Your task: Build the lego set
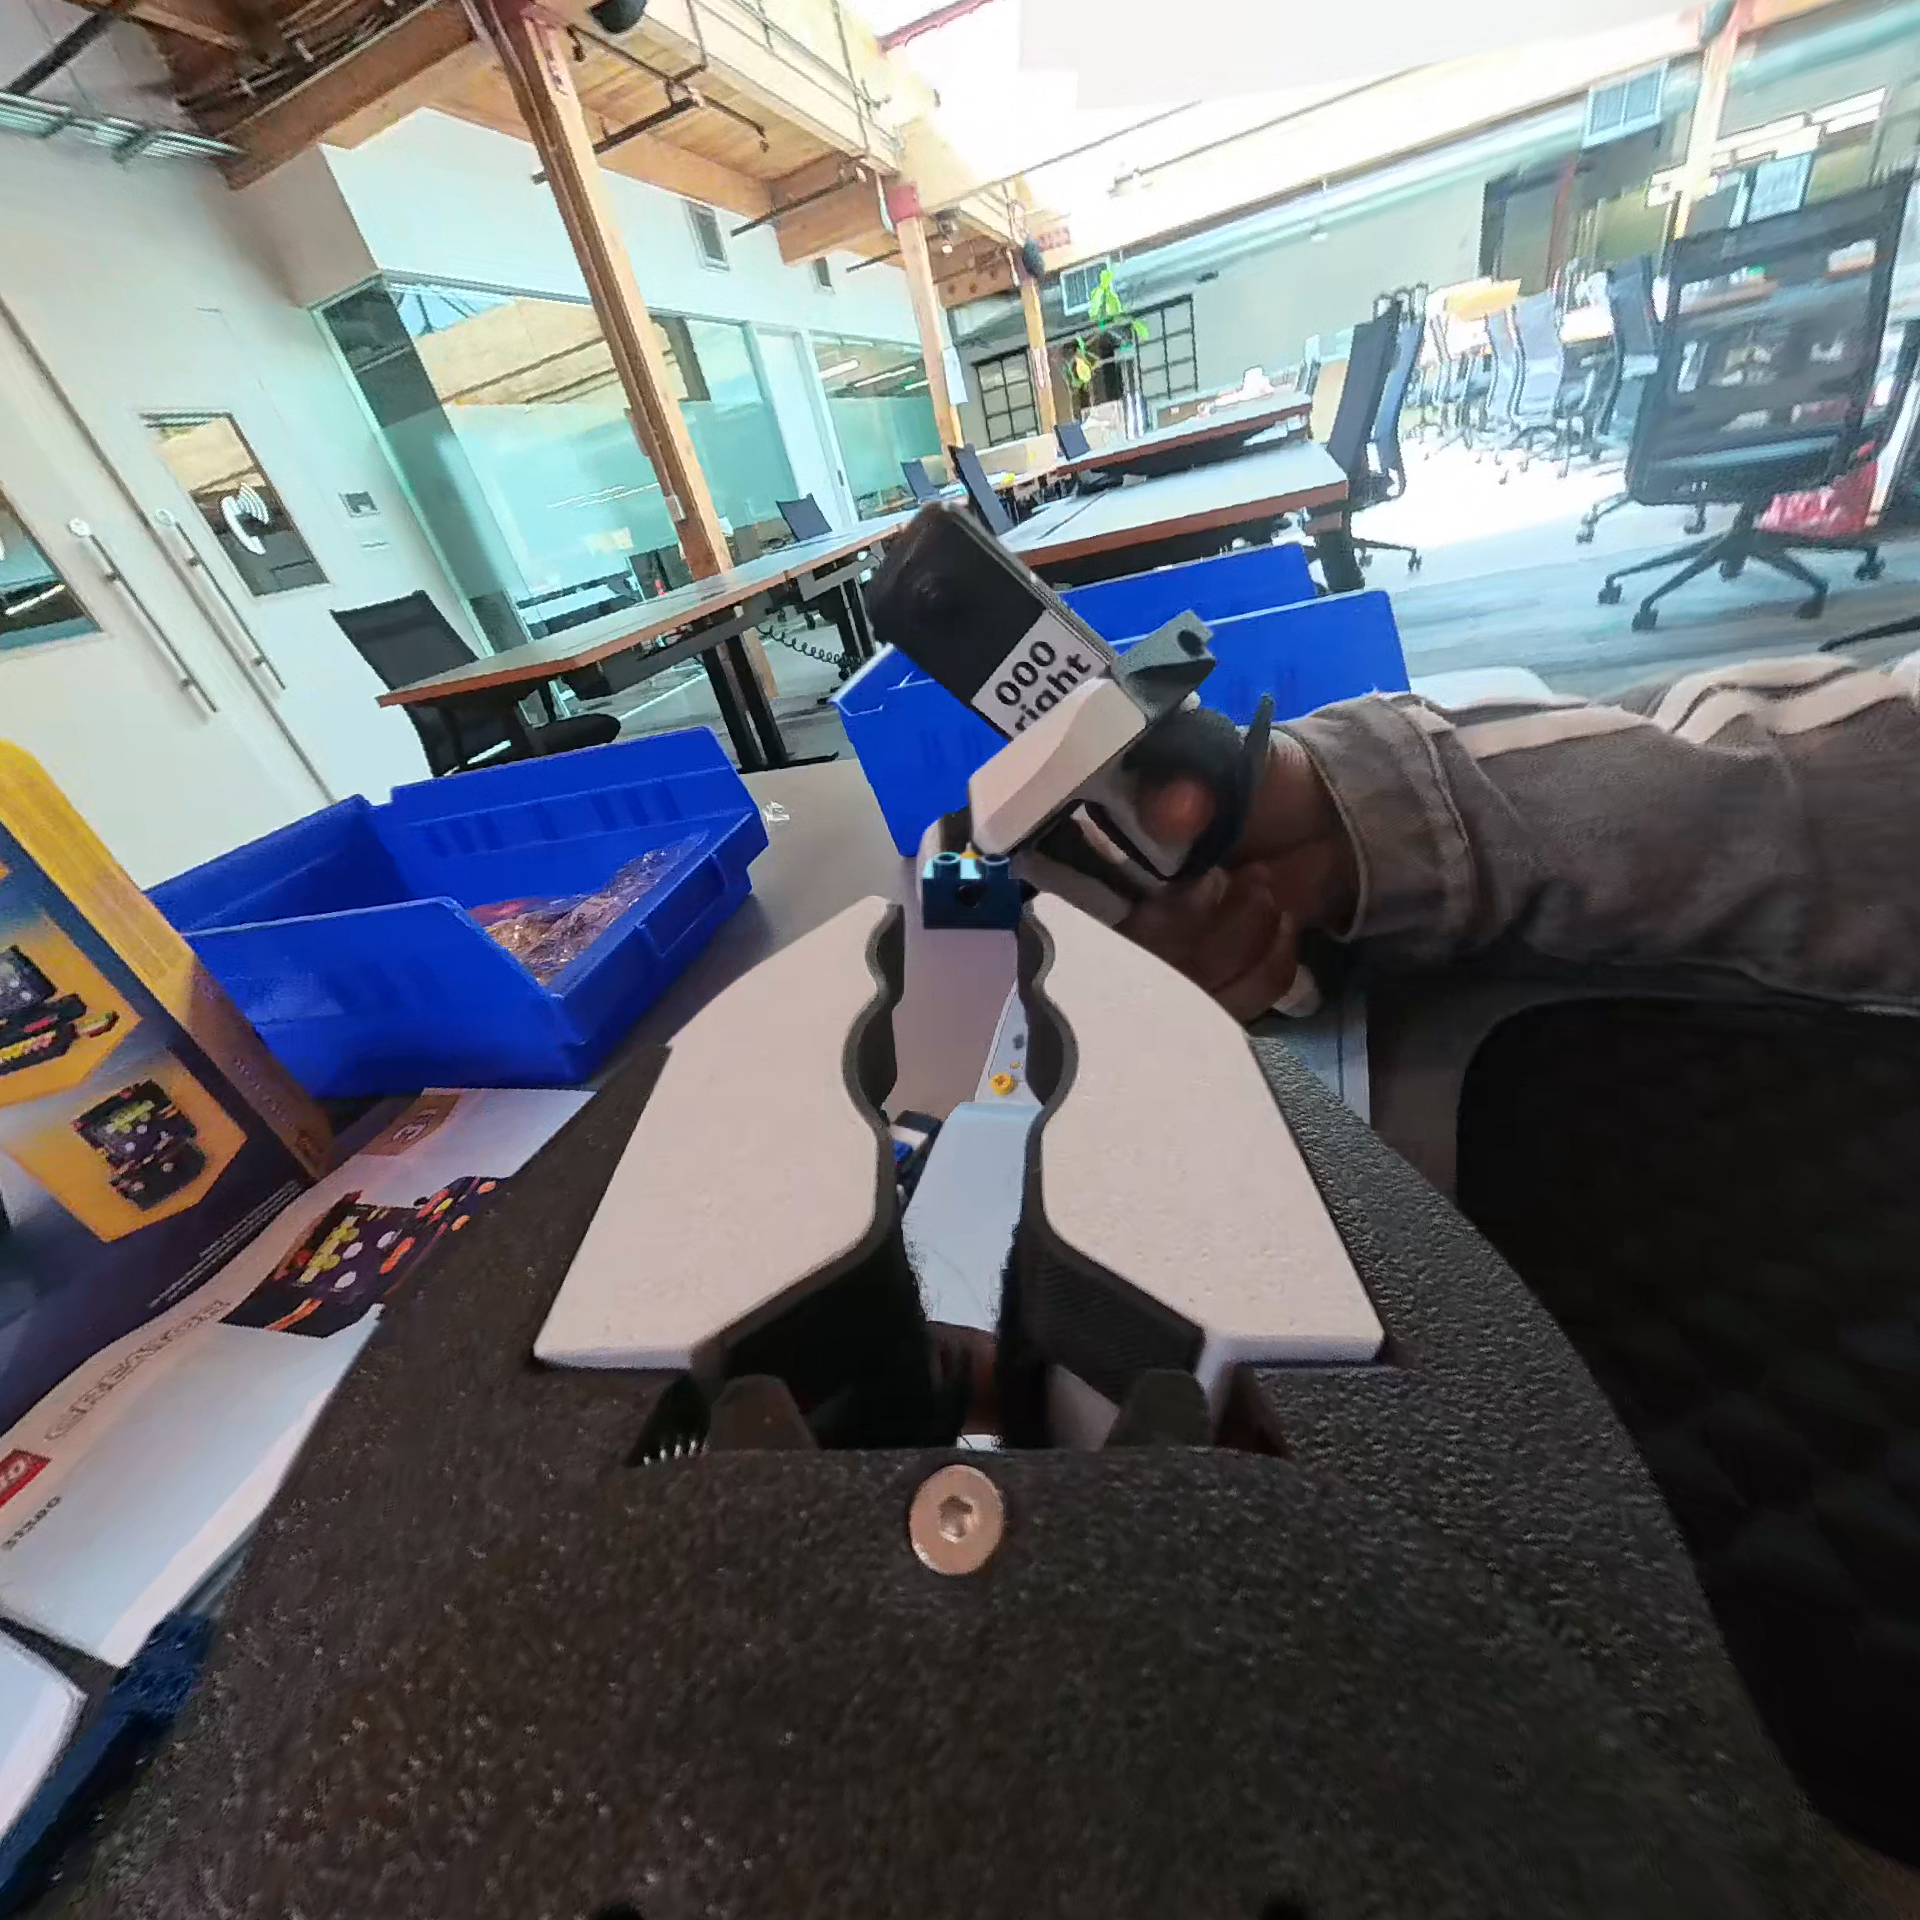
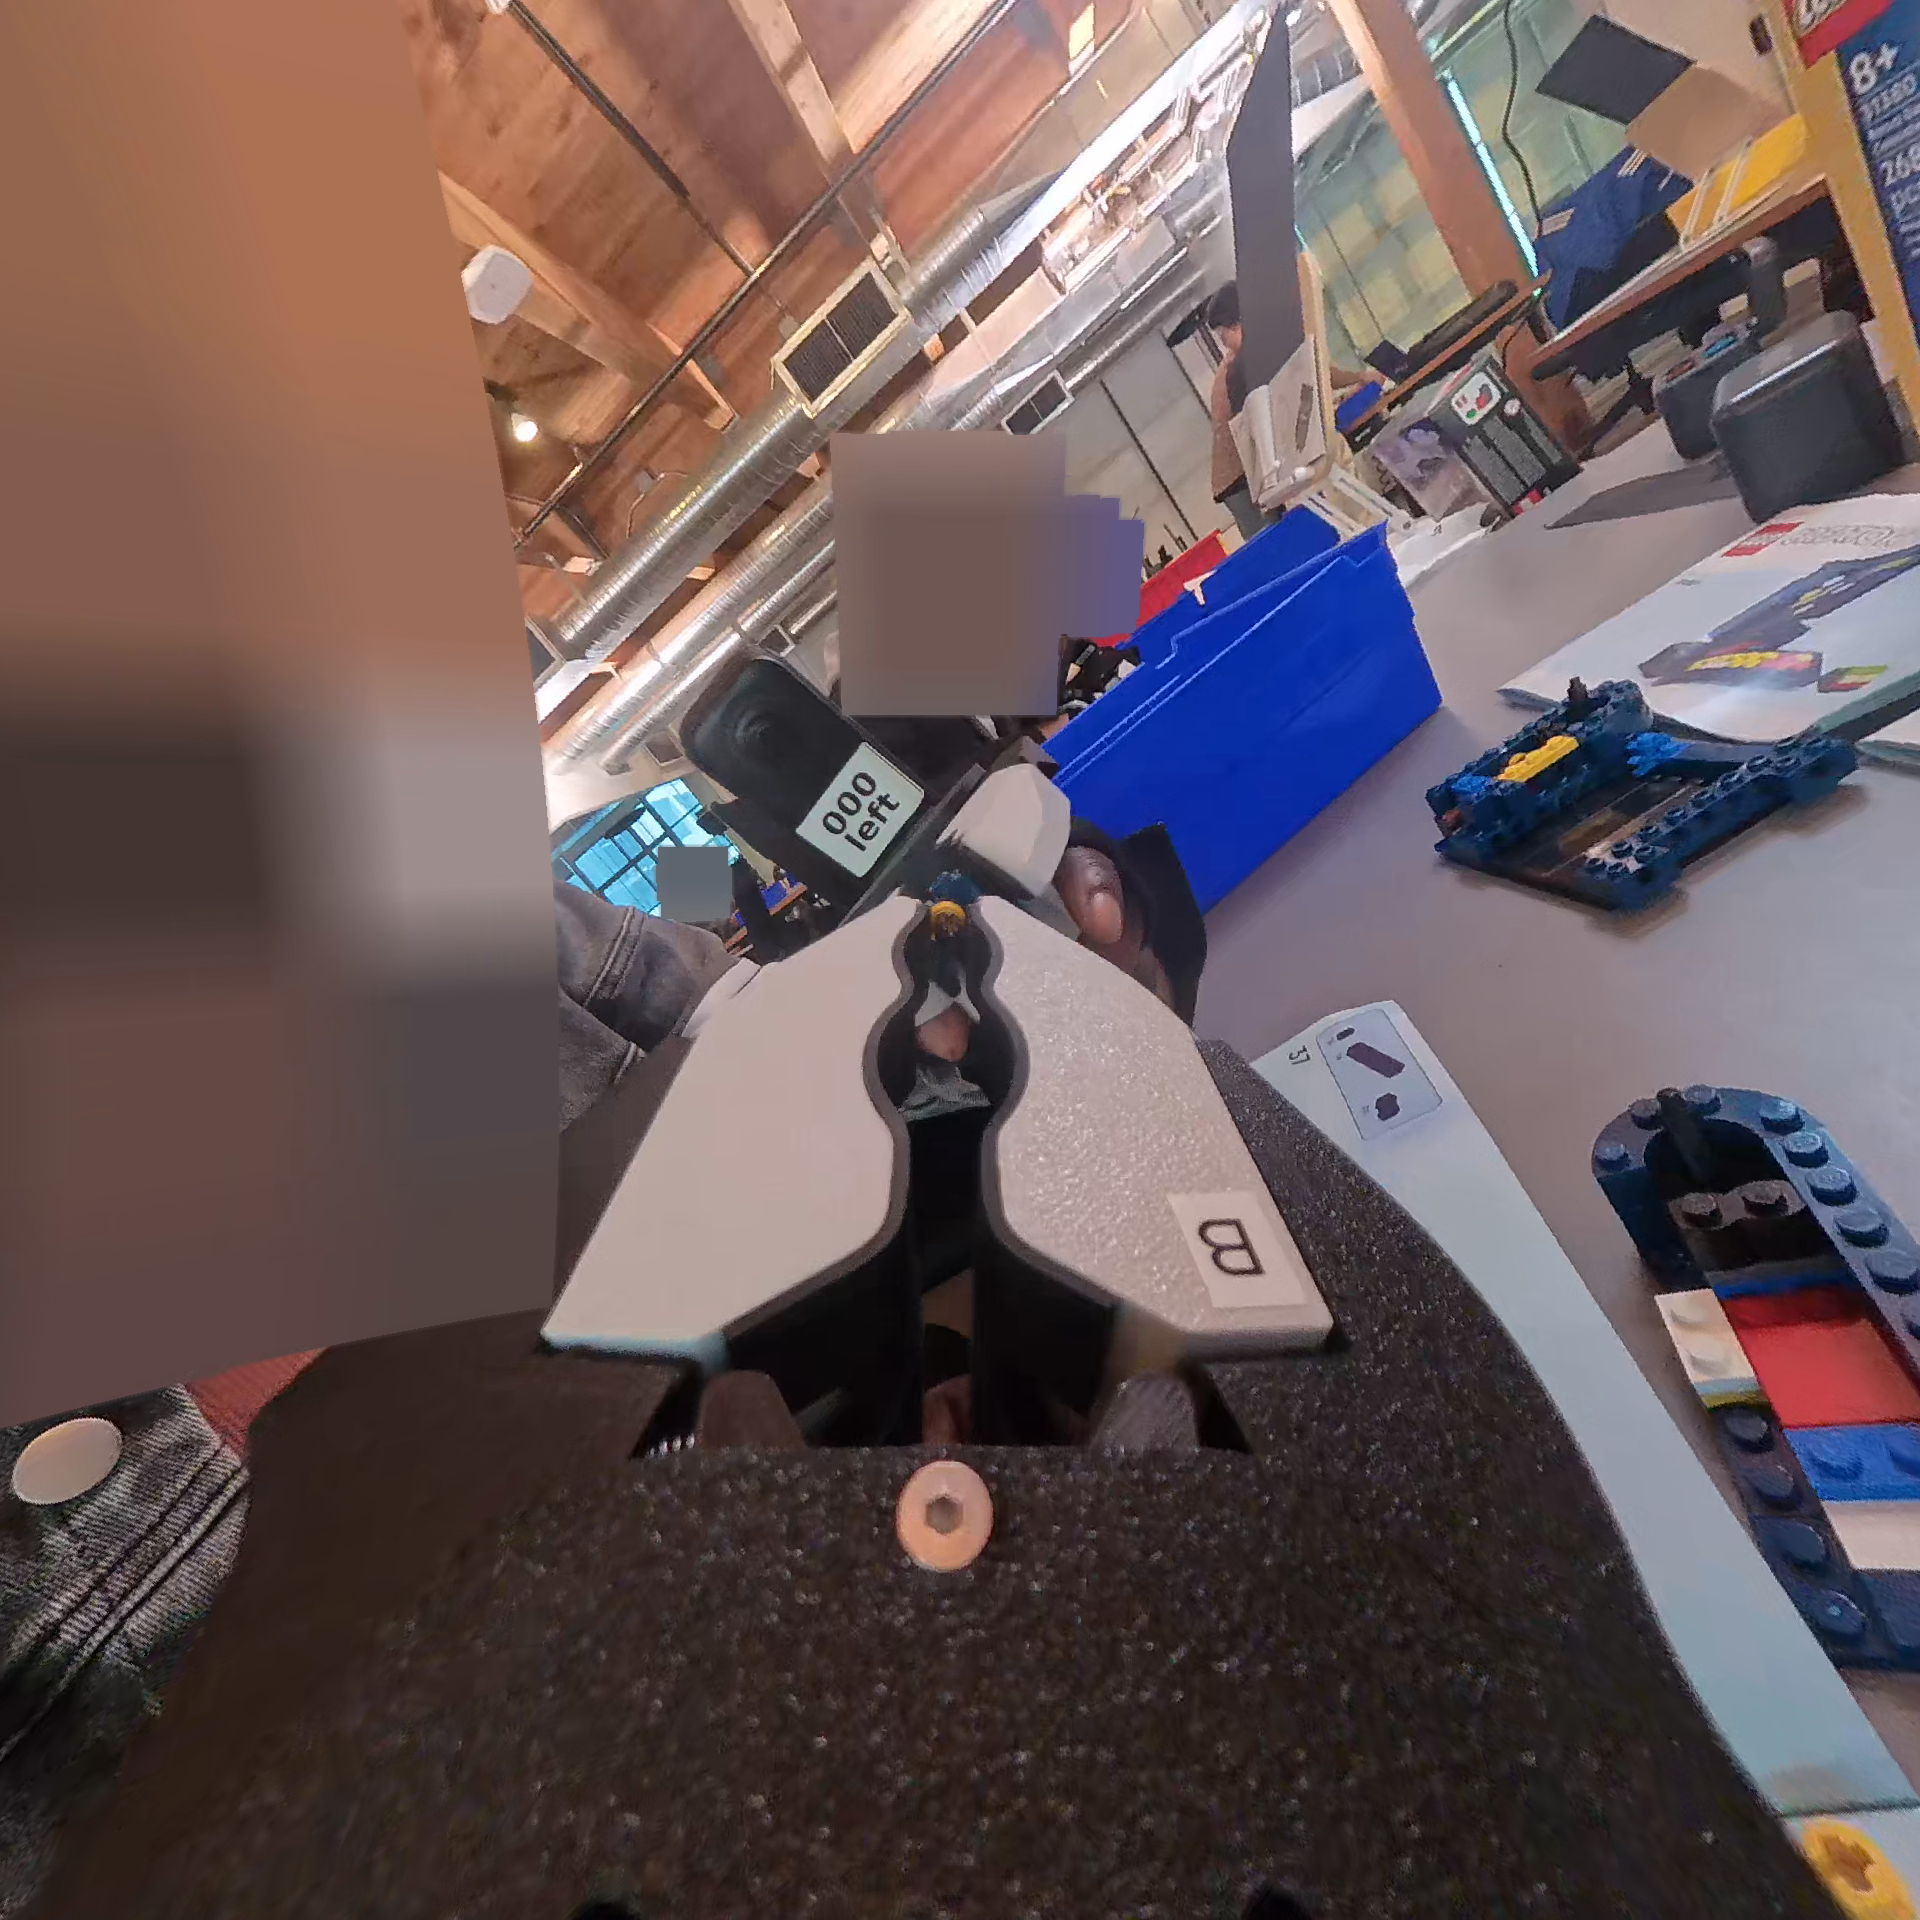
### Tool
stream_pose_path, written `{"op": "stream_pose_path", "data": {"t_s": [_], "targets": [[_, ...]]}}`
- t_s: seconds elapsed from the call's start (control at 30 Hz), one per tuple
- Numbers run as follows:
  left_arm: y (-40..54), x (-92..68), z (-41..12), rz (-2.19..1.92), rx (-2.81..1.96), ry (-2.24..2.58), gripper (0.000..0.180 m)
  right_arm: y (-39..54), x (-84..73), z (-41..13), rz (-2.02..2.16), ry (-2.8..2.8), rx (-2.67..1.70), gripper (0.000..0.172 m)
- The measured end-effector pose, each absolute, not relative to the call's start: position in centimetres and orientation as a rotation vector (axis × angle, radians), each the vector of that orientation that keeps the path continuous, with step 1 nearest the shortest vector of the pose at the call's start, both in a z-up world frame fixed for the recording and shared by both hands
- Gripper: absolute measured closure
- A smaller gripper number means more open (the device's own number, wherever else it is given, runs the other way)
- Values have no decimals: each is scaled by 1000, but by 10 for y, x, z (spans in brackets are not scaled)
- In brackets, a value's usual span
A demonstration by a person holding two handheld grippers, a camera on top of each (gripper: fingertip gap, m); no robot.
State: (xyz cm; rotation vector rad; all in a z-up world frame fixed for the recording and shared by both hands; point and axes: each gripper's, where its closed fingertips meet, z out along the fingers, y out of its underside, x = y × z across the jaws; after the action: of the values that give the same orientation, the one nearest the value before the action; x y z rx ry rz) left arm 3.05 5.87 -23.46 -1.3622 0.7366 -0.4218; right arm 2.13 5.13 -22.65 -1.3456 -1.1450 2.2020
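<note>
Two claws point(image 1: 961, 914) point(image 2: 943, 920) — one blue brick point(image 1: 971, 896)

Colours: left gripper point(image 1: 961, 925) has pale grey fingers on a speckled black body, and the right gripper point(image 2: 943, 920) matches. Dark blue brick point(image 1: 971, 894) centre frame, small yellow peg point(image 2: 943, 914) at the right gripper's fingertips. Bright blue bins point(image 1: 436, 914) on the left, grey worktop point(image 2: 1558, 956). Yellow-and-navy box point(image 1: 94, 1039) at the left edge. Grey denim sleeve point(image 1: 1558, 821) on the right.

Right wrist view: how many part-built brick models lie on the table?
2. One dark-blue build lies far off, right of the blue bins; a second build, with red and white plates, sits at the right edge, partly cropped.
</note>
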Motion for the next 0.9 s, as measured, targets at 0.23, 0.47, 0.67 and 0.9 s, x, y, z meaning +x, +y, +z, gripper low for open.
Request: {"op": "stream_pose_path", "data": {"t_s": [0.23,0.47,0.67,0.9], "targets": [[58,33,-239,-369,-1365,776,163,49,20,-229,2178,-1176,-1351,166],[58,32,-239,-398,-1390,760,164,51,19,-234,2120,-1206,-1354,166],[65,11,-223,-482,-1367,561,164,97,42,-189,1903,-917,-1136,125],[75,-6,-226,-547,-1414,417,164,189,133,-157,989,-468,-1041,146]]}}
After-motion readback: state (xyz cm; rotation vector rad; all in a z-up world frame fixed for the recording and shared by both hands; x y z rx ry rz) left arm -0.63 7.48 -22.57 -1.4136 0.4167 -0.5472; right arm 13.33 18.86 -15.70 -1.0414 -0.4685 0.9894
